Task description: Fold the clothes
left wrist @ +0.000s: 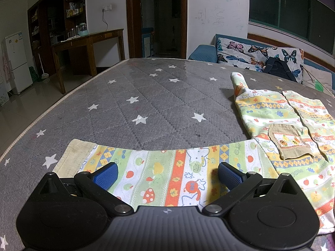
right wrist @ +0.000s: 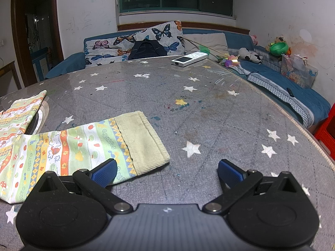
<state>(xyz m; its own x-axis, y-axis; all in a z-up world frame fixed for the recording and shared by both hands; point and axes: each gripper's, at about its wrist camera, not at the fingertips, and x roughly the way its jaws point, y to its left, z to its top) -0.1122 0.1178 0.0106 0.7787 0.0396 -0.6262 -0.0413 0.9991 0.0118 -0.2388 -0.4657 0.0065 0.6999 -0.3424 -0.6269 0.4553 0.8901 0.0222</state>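
Observation:
A child's patterned jacket [left wrist: 293, 129] with green, yellow and orange stripes lies spread flat on the grey star-print table [left wrist: 157, 96]. Its left sleeve [left wrist: 167, 171] stretches across just under my left gripper [left wrist: 167, 174], which is open above it, pads either side of the sleeve's middle. The sleeve's ribbed cuff [left wrist: 71, 156] is at the left. In the right wrist view the other sleeve [right wrist: 73, 148] ends in a ribbed cuff [right wrist: 144, 140]. My right gripper [right wrist: 167, 172] is open, its left pad [right wrist: 104, 172] over the sleeve near the cuff, its right pad over bare table.
A white remote [right wrist: 189, 58] lies at the table's far edge. A sofa with butterfly cushions [right wrist: 134, 41] and a black bag [right wrist: 146, 50] stands behind the table, with toys [right wrist: 251, 55] at the right. A wooden desk [left wrist: 88, 41] and fridge [left wrist: 16, 62] stand at the far left.

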